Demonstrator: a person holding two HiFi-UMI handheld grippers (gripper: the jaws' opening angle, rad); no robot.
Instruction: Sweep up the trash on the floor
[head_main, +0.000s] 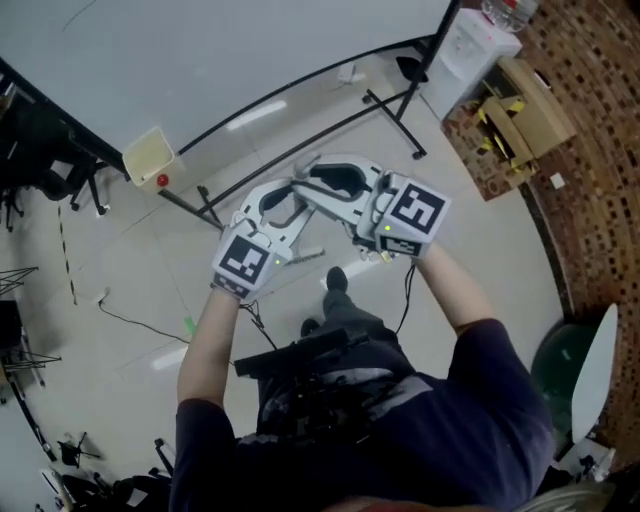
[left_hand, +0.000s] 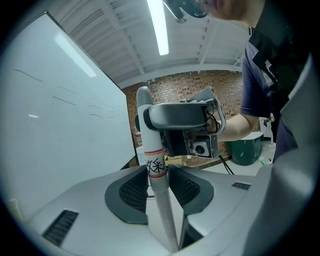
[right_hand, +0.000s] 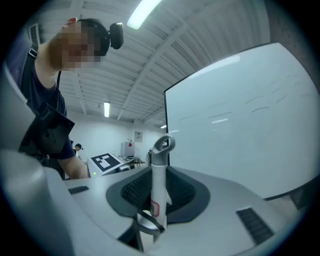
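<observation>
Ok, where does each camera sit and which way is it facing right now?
Head view: on the person's head, facing steeply down at the floor; left forearm, right forearm, left gripper and right gripper show.
Left gripper view: on that gripper, facing along its tongs at a pole; torso, right forearm show.
Right gripper view: likewise, facing a looped handle; torso, left forearm show.
Shared: the whiteboard.

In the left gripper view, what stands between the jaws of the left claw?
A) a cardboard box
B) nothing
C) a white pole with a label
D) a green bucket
C: a white pole bearing a red-edged label stands between the two sides of the left claw.
</observation>
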